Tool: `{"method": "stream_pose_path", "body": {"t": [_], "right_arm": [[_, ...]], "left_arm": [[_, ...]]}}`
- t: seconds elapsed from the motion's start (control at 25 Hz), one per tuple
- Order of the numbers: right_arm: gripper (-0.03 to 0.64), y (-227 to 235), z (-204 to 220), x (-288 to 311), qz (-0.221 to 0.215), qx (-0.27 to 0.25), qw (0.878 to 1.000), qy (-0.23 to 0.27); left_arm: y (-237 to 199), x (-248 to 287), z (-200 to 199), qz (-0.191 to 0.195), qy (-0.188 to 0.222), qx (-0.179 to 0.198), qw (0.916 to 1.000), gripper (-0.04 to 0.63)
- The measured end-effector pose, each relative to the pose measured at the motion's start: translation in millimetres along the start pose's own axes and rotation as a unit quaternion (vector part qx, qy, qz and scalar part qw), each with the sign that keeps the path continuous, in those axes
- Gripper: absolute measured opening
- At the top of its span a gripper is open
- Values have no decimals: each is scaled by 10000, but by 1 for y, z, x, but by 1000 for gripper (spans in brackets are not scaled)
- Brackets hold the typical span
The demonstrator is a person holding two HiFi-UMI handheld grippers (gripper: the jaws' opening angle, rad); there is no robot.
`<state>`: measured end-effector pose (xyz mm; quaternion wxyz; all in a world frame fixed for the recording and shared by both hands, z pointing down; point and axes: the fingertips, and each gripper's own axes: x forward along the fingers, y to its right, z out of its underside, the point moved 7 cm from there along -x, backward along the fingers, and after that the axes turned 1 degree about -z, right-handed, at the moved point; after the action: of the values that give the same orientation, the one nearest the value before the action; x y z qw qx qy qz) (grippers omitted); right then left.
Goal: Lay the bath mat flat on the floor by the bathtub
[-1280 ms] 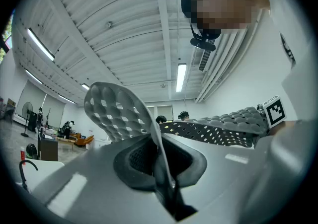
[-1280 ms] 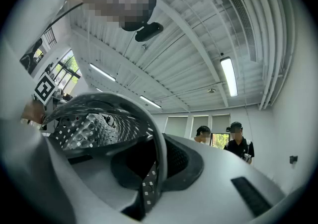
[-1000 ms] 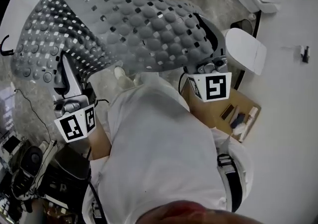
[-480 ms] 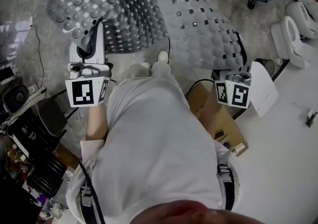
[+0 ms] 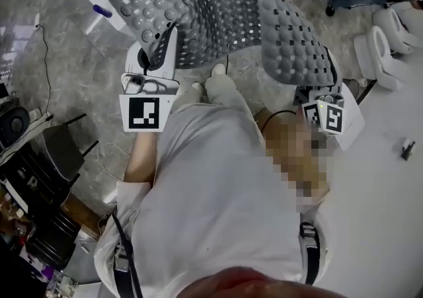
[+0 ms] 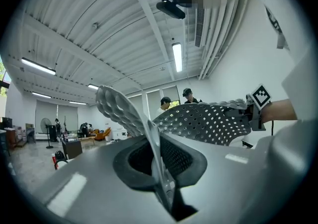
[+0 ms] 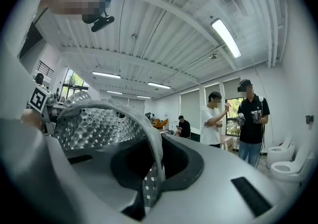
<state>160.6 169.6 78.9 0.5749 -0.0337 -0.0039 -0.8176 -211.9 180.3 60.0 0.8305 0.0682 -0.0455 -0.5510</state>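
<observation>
A grey marbled floor (image 5: 66, 72) is seen beneath the person, and a plain white surface (image 5: 390, 204) adjoins it at the right. The room is shown as a large hall under a ribbed white ceiling (image 7: 164, 34), which is lit by long strip lamps (image 7: 226, 37). Black equipment (image 5: 56, 158) is piled along the left side, and a thin cable (image 5: 45, 52) is trailed across the floor near it.

One bath mat (image 5: 218, 6) is counted: grey, studded and pierced with small square holes. It is held in the air above the floor, arched between the two tools just ahead of the person's white shoes (image 5: 218, 77), and no part of it is seen lying flat.

Two tools are counted. The left tool (image 5: 156, 59) is pressed together on one edge of the mat, with the sheet rising from between its jaws. The right tool (image 5: 325, 88) is likewise clamped on the opposite edge, over which the mat is curled.

Two white toilets (image 5: 377, 52) are counted at the right. Three bystanders (image 7: 215, 118) are counted in the right gripper view, two standing and one seated farther back.
</observation>
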Motion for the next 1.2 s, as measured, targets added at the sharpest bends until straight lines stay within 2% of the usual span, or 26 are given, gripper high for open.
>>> {"method": "stream_pose_path", "body": {"t": [0.12, 0.24, 0.56, 0.76, 0.92, 1.08, 1.2], "right_arm": [[15, -27, 17, 1, -80, 255, 9995, -182], [15, -26, 30, 6, -170, 405, 9983, -375], [15, -28, 47, 32, -486, 518, 9958, -576], [15, -22, 75, 46, -665, 851, 9910, -794], [15, -8, 109, 74, -739, 1116, 9851, -1084], [15, 26, 164, 121, -775, 1400, 9743, -1584], [15, 44, 210, 154, -805, 1289, 9702, -1888]], "left_arm": [[-18, -18, 20, 2, -117, -65, 9999, 17], [-19, -19, 34, -64, -281, -249, 9993, 17], [-24, -12, 54, -263, -433, -286, 9983, 17], [-24, -9, 74, -378, -920, -202, 9948, 17], [-29, 18, 101, -381, -1346, -261, 9898, 17], [-28, 78, 145, -370, -1920, -242, 9804, 17], [-31, 122, 186, -394, -2209, -165, 9744, 17]]}}
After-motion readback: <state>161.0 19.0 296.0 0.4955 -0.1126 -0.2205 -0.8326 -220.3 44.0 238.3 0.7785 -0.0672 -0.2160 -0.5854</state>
